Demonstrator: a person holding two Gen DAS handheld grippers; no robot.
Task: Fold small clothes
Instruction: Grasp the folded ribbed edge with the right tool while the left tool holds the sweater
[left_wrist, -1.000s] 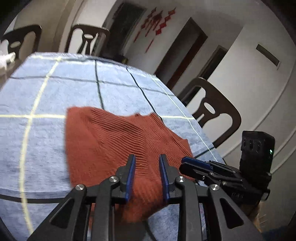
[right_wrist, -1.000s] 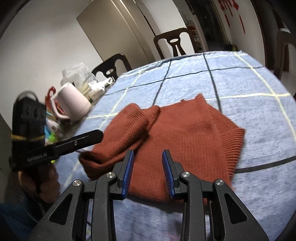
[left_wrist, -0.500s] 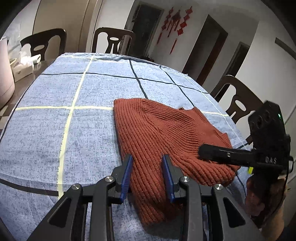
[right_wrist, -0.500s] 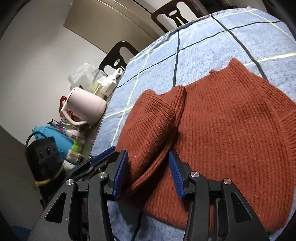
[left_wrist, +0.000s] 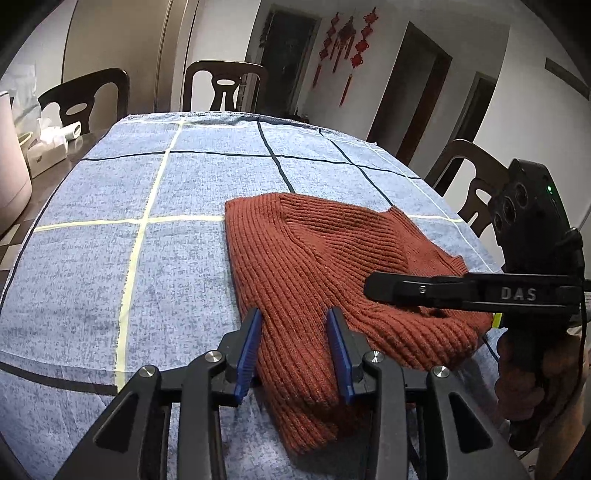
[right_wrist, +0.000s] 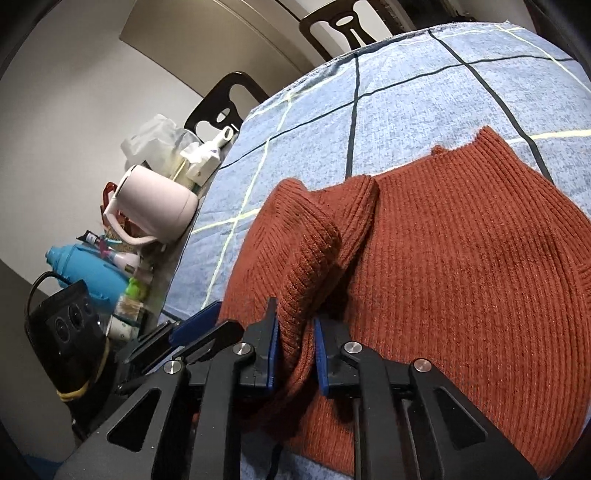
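Right gripper (right_wrist: 294, 341) since a second ago: shifted left onto folded sleeve (right_wrist: 306, 254), fingers closing, blue pads now pinching sleeve's cuff end. Left gripper (left_wrist: 293, 345): fingers spread, opening, straddling near fold of rust-red knit sweater (left_wrist: 325, 266), pads not pressing it. Sweater lies flat on near right part of table (left_wrist: 122, 229) with blue checked cloth. Beyond: pink kettle (right_wrist: 155, 201), dark chairs (left_wrist: 223, 85).

A rust-red knitted sweater (left_wrist: 332, 266) lies on a counter (left_wrist: 110, 229) covered in blue checked cloth. The left hand-held gripper (left_wrist: 293, 350) straddles its near edge, jaws opening. The right hand-held gripper (left_wrist: 373, 286) reaches over it from the right. 3 dark chairs (left_wrist: 221, 85) stand around.
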